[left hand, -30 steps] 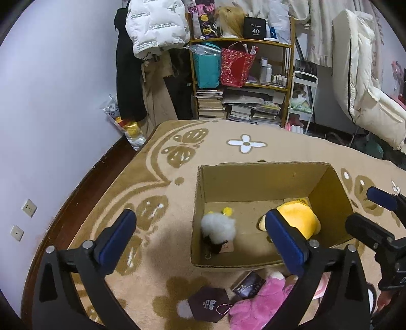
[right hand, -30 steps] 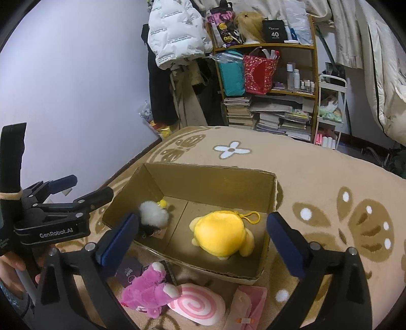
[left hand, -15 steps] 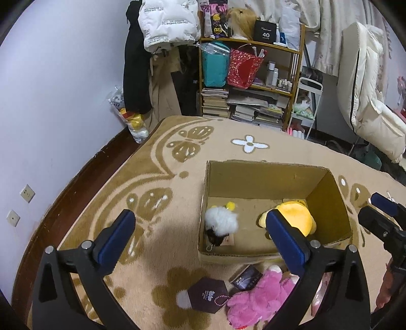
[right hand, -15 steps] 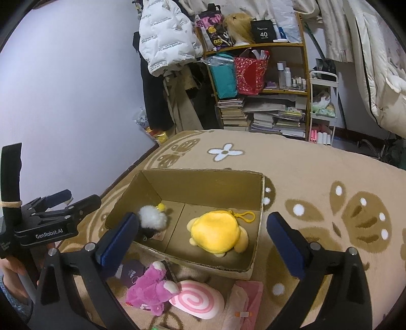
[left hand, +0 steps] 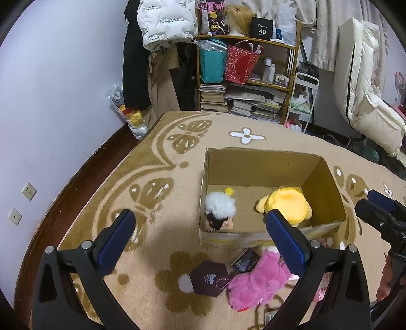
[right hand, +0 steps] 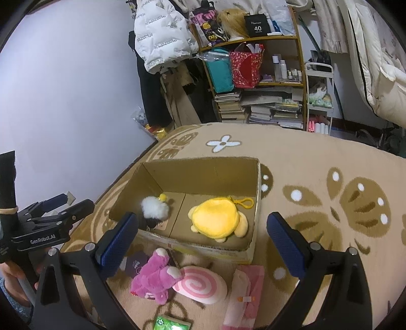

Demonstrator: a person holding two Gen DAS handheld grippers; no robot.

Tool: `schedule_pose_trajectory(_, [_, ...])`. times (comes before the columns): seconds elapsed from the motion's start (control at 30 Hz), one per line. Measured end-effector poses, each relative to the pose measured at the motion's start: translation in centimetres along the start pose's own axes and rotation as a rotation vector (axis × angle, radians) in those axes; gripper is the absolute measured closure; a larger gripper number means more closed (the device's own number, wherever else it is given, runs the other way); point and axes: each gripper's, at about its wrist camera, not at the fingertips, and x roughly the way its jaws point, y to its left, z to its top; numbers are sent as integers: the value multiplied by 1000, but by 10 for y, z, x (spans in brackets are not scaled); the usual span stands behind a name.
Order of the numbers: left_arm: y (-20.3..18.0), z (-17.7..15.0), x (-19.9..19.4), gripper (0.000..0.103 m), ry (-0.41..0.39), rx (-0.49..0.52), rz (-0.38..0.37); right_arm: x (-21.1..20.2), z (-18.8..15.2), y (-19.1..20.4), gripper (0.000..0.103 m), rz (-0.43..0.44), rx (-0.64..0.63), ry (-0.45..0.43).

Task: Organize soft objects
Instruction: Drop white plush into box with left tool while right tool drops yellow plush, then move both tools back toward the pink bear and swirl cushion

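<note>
A cluttered bookshelf [left hand: 247,76] at the back wall — white puffer jacket [left hand: 166,21] hanging beside it.

A lived-in bedroom at home: patterned rug [left hand: 157,162] underfoot, cluttered bookshelf [left hand: 247,83] ahead, white puffer jacket [left hand: 166,21] hanging, folded mattress [left hand: 360,83] leaning at right.

Rug [right hand: 317,162] — cardboard box [right hand: 203,170], pink plush [right hand: 154,275], swirl cushion [right hand: 200,284] etc.

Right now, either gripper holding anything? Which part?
Nothing held. Left gripper and right gripper are both open, above the rug near the box.
</note>
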Motion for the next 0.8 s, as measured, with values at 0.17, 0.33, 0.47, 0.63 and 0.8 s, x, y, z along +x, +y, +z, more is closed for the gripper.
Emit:
schedule_pose_trajectory(0.17, [-3, -5, -1, 1, 18, 20, -2, -1, -6, -2, 0, 0, 11, 20])
schedule_pose_trajectory(0.33, [-9, -14, 0, 1, 49, 25, -28, 0, -10, -6, 0, 20, 36, 46])
schedule_pose_trajectory(0.47, [-18, -20, 0, 1, 68, 47, -49, 2, -15, -9, 0, 27, 48, 81])
schedule_pose_trajectory(0.63, [-30, -32, 3, 1, 109, 77, -79, 4, -23, -9, 0, 23, 63, 100])
schedule_pose_trajectory(0.8, [-44, -43, 9, 1, 152, 120, -100, 9, -30, -9, 0, 36, 73, 143])
